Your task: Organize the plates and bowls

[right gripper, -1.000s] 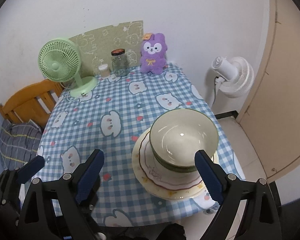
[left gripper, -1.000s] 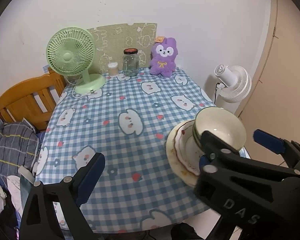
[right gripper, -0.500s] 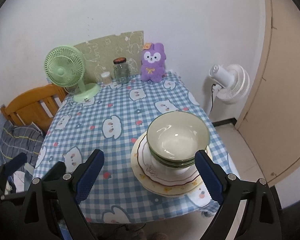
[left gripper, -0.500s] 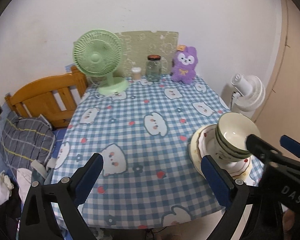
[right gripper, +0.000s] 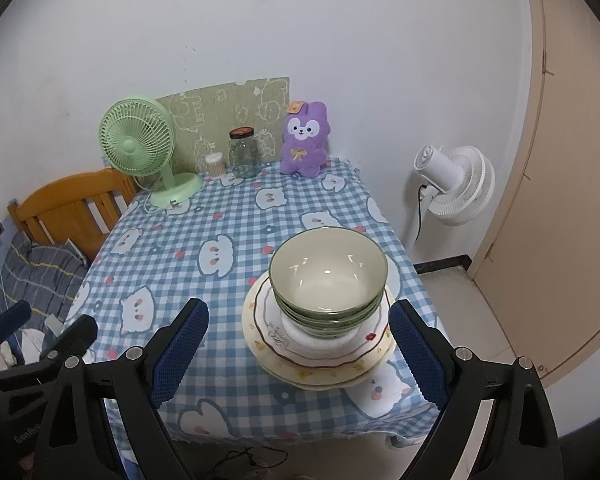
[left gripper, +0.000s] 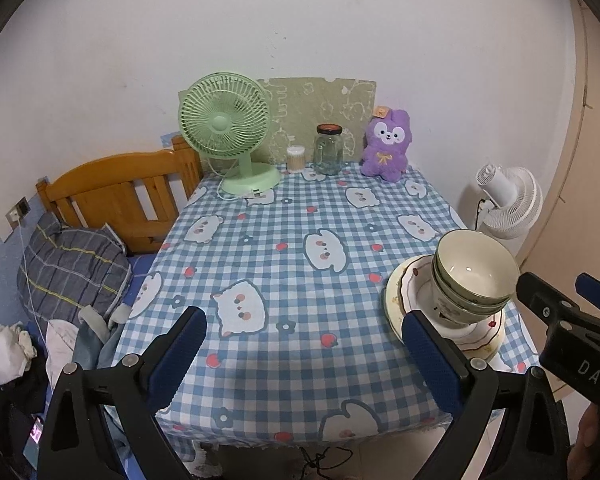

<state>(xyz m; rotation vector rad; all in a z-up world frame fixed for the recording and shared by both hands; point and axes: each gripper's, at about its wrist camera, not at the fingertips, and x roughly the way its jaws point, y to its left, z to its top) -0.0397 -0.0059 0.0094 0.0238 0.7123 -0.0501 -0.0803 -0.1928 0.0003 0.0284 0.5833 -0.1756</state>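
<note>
- Looks done or nearly done: all dishes sit in one stack on the table (right gripper: 236,224), near its front right corner; bowls (right gripper: 328,276) nested on top of plates (right gripper: 320,364).
- Nothing loose elsewhere on the cloth, so I judge no dish is left to collect; only backing off, or moving the whole stack, could remain.
- Bowls: three green rims visible nested, so I count three; a white base under them may be a fourth dish or just the foot of the lowest bowl, can't tell.
- Plates: two at least, a white one with a wavy dark rim on a cream one with small flowers; a third cream edge may lie under, unclear.
- Right gripper (right gripper: 300,350): jaws spread wide, holding nothing, hanging in front of the stack, apart from it.
- Left gripper (left gripper: 304,358): jaws also wide apart, empty, in front of the table and left of the stack, not touching it.
- Stack in the left view: bowls (left gripper: 474,276) on plates (left gripper: 404,292), right pad overlapping the plate edge in view only, contact not evident.
- Other items, one each, all behind the stack at the far table edge: green fan (right gripper: 138,146), jar (right gripper: 244,154), small tub (right gripper: 215,164), purple plush (right gripper: 305,140).
- One white fan (right gripper: 456,186) on the floor right of the stack.
- Stack near the table edge; tip risk if nudged, my guess.
</note>
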